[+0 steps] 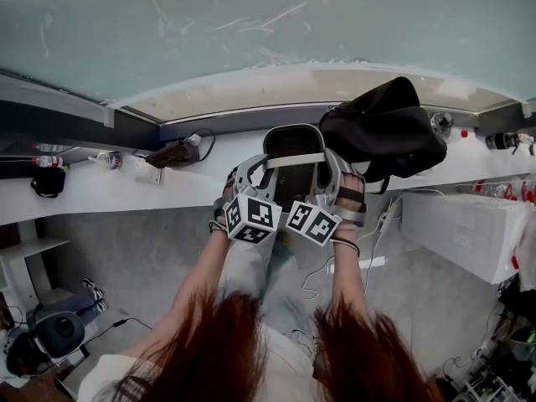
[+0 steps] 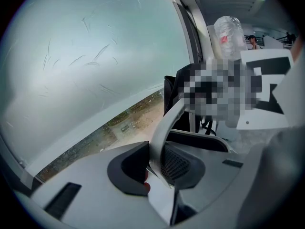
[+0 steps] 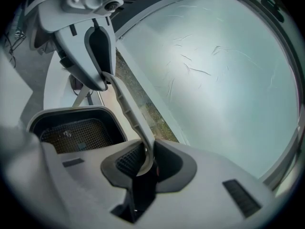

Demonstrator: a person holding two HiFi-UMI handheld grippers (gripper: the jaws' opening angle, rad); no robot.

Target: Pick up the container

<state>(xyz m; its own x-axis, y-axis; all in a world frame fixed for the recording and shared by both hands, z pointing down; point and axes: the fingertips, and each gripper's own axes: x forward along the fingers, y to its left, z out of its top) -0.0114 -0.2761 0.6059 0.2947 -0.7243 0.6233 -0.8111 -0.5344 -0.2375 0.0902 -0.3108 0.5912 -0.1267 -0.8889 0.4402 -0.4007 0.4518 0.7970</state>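
Both tools are clamped on the same thing: the left gripper (image 2: 155, 163) has its jaws drawn close with only the thin white handle (image 2: 164, 128) pinched flat between the dark pads, and the right gripper (image 3: 145, 163) pinches the other end of that arched strip in the same way. The container (image 3: 76, 128), a dark bin with a mesh floor, hangs under the handle between the two tools. It is over the white counter (image 1: 126, 187), towards the far edge by the window and just beside a black bag (image 1: 385, 128). Whether its base is clear of the counter cannot be made out. Each marker cube (image 1: 253, 218) carries black-and-white square patterns, with no legible lettering. A clear bottle (image 2: 228, 32) bears a red label too small to read.
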